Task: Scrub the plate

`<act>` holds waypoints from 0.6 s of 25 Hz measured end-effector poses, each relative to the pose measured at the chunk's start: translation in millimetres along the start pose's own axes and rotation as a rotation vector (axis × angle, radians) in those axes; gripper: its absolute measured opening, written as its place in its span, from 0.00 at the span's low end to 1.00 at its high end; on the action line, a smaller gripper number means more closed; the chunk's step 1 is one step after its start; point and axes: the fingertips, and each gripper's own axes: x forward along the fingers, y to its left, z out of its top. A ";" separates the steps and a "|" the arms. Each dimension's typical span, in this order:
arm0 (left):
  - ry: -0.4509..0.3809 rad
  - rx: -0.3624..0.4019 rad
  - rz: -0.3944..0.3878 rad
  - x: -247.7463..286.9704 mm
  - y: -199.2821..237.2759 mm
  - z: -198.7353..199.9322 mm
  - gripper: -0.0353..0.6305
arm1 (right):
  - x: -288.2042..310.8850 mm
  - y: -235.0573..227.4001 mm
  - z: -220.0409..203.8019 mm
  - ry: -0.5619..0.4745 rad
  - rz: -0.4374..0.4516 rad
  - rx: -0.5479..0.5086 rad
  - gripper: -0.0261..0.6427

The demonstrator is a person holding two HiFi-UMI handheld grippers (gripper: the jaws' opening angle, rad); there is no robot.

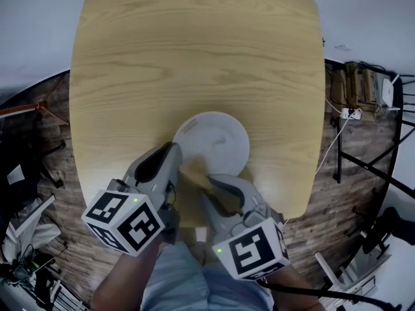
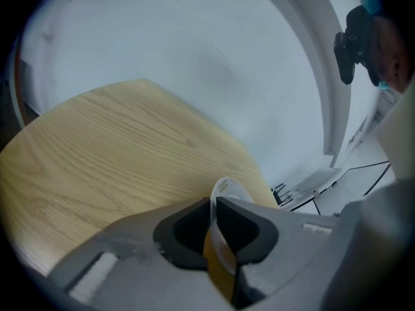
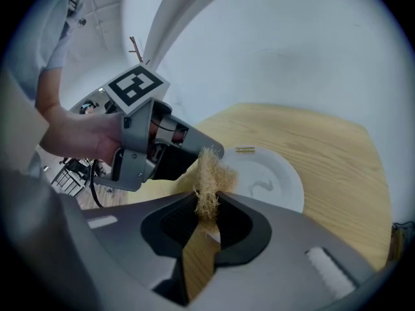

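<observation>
- head view, far left: dark wood floor runs beside the pale wooden table.
- the left gripper reaches in from the lower left, its marker cube nearest the camera and its tips at the left rim of the white plate.
- left gripper view: the left gripper has its jaws pressed together on the thin edge of the plate, which shows edge-on and raised off the table on that side.
- the plate sits in the middle of the table's width, close to the near edge.
- just right of the left gripper, the right gripper points at the plate's near rim, with a tan fibrous scrubber at its tips.
- right gripper view: the right gripper is clamped on the scrubber, whose frayed tuft sticks up past the jaws, over the plate's near left edge.
- that view also shows a hand gripping the left tool, a small gold label on the plate's far rim and a faint grey streak in its well.
</observation>
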 end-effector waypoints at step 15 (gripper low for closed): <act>-0.002 -0.019 0.000 1.0 2.9 0.3 0.13 | -12.8 -3.7 -3.1 -0.001 -0.001 0.045 0.14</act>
